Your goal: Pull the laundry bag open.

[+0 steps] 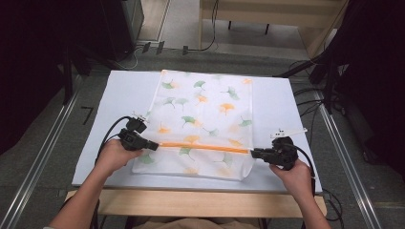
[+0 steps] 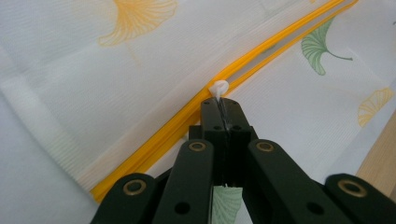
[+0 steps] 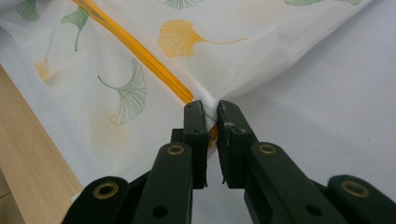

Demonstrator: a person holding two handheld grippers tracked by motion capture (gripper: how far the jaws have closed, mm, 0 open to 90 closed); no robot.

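Observation:
A white mesh bag printed with green and orange ginkgo leaves lies flat on the table. An orange zipper runs across it near the front edge. My left gripper is at the zipper's left end, shut on the small white zipper pull. In the left gripper view the jaws meet tightly just below that pull. At the zipper's right end my right gripper pinches the bag's side edge. There the right gripper has fabric between its tips, beside the zipper's end.
The bag rests on a white board over a wooden table whose front edge runs below it. Cables trail on the floor at the right. Metal rails flank the table, and dark equipment stands at both sides.

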